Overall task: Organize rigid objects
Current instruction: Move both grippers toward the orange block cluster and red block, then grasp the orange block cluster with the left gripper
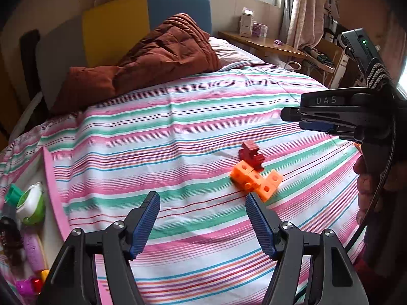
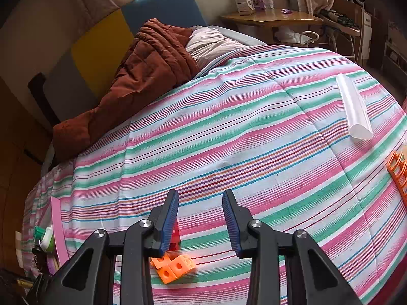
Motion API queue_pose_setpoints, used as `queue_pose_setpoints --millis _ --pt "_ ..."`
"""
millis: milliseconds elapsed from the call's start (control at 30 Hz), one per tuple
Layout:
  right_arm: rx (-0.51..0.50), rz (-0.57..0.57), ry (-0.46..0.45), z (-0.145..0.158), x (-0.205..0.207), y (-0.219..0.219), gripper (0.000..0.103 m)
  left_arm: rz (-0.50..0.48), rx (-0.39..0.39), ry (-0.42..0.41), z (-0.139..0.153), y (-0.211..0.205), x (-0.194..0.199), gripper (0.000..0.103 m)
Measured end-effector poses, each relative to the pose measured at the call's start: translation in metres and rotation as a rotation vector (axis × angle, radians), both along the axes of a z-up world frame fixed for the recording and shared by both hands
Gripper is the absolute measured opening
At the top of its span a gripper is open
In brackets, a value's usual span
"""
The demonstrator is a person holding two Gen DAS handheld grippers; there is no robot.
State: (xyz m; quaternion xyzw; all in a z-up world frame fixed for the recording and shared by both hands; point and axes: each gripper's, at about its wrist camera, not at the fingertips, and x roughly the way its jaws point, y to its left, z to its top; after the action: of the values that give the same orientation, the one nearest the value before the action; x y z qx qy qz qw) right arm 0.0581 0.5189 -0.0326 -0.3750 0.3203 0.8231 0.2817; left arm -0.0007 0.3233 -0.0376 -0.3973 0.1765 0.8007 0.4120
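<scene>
- Left wrist view first: we see our left claw (image 1: 202,200) standing wide apart over the striped bedspread (image 1: 178,132), nothing between its blue pads, nothing held.
- Just ahead of its right-hand fingertip sits the orange block cluster (image 1: 257,179), resting on the bed, with the dark red block piece (image 1: 250,155) touching its far side.
- Over on the right edge, we spot the right claw (image 1: 292,114) from the side, a hand (image 1: 368,193) wrapped round its handle; from this angle we cannot tell the gap.
- Down the left edge we catch a pink-rimmed tray (image 1: 52,178) with a green and white toy (image 1: 30,203) and other small toys in it.
- Right wrist view now: the right claw (image 2: 200,197) stands partly open, pads apart with only bedspread showing between them, gripping nothing.
- The orange block cluster (image 2: 173,267) lies below its left-hand finger, the red piece (image 2: 175,236) peeking out just behind that finger; whether the finger touches them, we cannot tell.
- Far right on the bed, a white tube-like roll (image 2: 353,106) lies well apart, and an orange frame piece (image 2: 399,170) pokes in at the edge.
- A rust-brown quilt (image 2: 142,76) is bunched up at the head of the bed.
</scene>
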Motion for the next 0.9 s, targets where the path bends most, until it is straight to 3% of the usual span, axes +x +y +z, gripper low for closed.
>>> queue_pose_setpoints --millis 167,400,433,467,533,600,900 --pt "-0.059 -0.031 0.024 -0.004 0.005 0.009 0.036 -0.037 -0.008 -0.089 -0.015 0.034 -0.001 0.070" --pt "-0.076 -0.038 0.032 -0.006 0.005 0.011 0.039 -0.030 -0.021 -0.105 -0.029 0.067 0.005 0.095" --pt "-0.076 -0.041 0.033 -0.006 0.006 0.011 0.039 -0.029 -0.036 -0.106 -0.034 0.073 0.004 0.095" --pt "-0.074 -0.043 0.032 -0.006 0.006 0.011 0.039 -0.026 -0.049 -0.112 -0.039 0.077 0.003 0.094" --pt "-0.074 -0.044 0.028 -0.007 0.006 0.011 0.039 -0.030 -0.061 -0.141 -0.048 0.082 0.001 0.059" --pt "-0.072 -0.041 0.020 -0.008 0.005 0.011 0.039 -0.027 -0.070 -0.076 -0.048 0.079 0.005 0.045" --pt "-0.094 0.011 -0.024 -0.019 -0.006 0.006 0.039 0.011 -0.049 -0.056 -0.044 0.029 0.000 0.044"
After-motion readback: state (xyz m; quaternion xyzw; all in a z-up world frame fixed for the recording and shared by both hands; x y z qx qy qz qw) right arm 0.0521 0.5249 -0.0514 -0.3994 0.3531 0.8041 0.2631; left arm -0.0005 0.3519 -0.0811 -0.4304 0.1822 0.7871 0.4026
